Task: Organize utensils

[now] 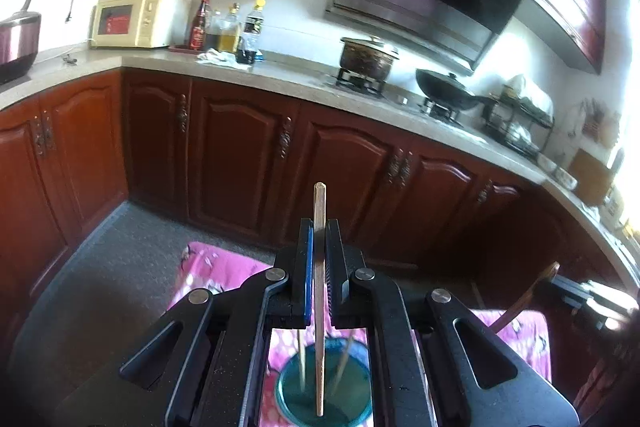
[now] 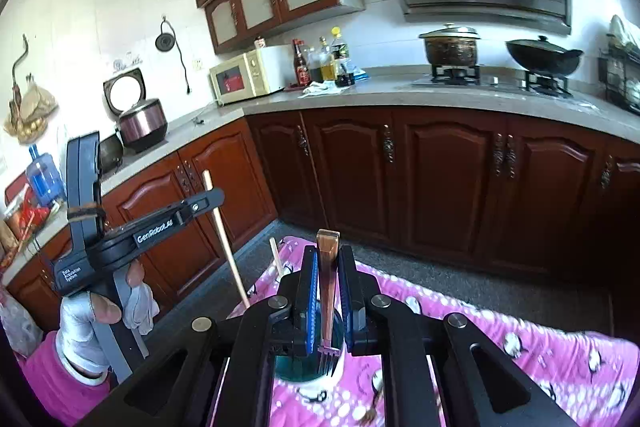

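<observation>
My left gripper [image 1: 319, 227] is clamped tight on a chopstick [image 1: 319, 307] standing upright over the teal cup [image 1: 326, 391] on the pink cloth [image 1: 216, 267]. To its right, my right gripper [image 2: 328, 259] pinches a fork [image 2: 328, 291], tines down, just above that cup.

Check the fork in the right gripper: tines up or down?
Down. The fork hangs upright in the right gripper, tines pointing into the teal cup.
</observation>
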Tool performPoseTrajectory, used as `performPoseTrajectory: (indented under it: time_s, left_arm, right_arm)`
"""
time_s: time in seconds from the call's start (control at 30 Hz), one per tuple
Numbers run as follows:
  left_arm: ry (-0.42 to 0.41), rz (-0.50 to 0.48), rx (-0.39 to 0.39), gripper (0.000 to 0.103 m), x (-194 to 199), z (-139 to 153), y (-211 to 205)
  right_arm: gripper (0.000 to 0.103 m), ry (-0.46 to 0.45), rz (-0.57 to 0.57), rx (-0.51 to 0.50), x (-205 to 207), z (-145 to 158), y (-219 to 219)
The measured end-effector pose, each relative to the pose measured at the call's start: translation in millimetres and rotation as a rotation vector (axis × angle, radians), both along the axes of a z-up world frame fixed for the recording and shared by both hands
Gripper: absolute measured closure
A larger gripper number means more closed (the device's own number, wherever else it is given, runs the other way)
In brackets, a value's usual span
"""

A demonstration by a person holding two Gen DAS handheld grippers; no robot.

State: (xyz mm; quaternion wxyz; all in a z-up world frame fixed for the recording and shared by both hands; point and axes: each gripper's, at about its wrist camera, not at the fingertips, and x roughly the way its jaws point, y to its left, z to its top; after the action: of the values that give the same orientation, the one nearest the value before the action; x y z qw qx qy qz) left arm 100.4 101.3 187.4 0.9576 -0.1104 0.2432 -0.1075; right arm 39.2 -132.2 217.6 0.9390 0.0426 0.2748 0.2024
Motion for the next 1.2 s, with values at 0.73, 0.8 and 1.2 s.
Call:
performPoseTrajectory:
  time_s: [0.73, 0.8, 1.2]
  left_arm:
    - [0.091, 0.002, 0.101, 0.099, 31, -79, -20]
    - [0.097, -0.003, 0.105, 0.099, 29, -81, -22]
    - [0.129, -0.025, 0.095, 0.099, 24, -87, -27]
  right_arm:
    - [0.094, 0.226, 0.053, -0.009, 76, -110, 33]
    - [0.094, 0.224, 0.051, -0.001, 77, -112, 32]
    - [0.094, 0.270, 0.076, 0.003, 94, -104, 35]
